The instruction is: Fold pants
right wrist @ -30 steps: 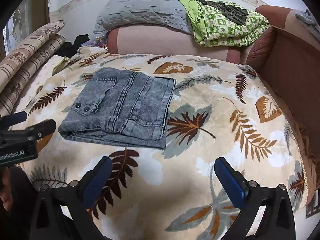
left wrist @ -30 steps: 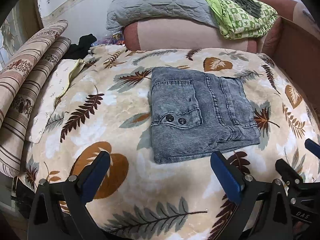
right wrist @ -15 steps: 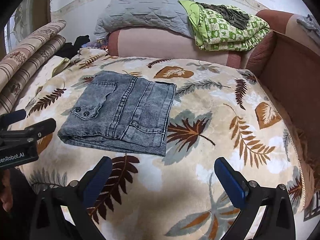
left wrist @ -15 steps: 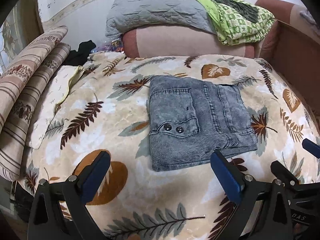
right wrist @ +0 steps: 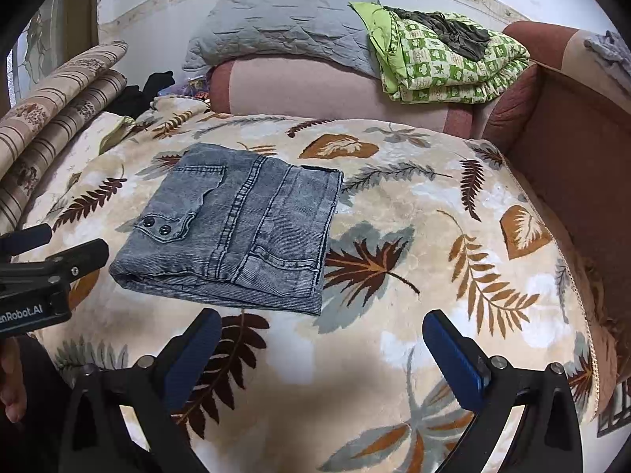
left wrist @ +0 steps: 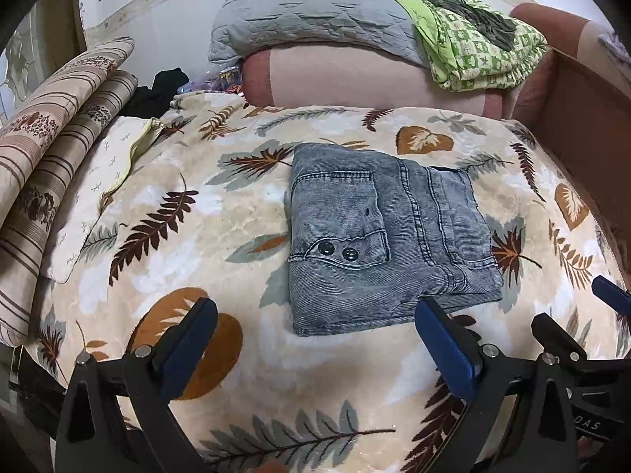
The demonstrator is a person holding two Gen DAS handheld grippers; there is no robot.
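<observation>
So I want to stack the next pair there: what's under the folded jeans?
The folded jeans lie flat on the leaf-print blanket, which shows all around them. Whatever sits directly beneath is covered by denim.

Folded pants [left wrist: 386,236]: flat on the leaf blanket [left wrist: 221,213], centre of the bed, touching neither gripper.
Left gripper [left wrist: 315,349]: near side, jaws spread, just before the pants' near edge.
Right gripper [right wrist: 321,358]: near side, jaws spread, right of the left gripper, before the pants' near right corner.
Bolster [left wrist: 355,79]: far side, behind the blanket.
Quilted pillow [left wrist: 307,12]: on the bolster, left part.
Folded quilt [left wrist: 481,55]: on the bolster, right of the pillow.
Striped cushions [left wrist: 51,126]: far left edge.
</observation>
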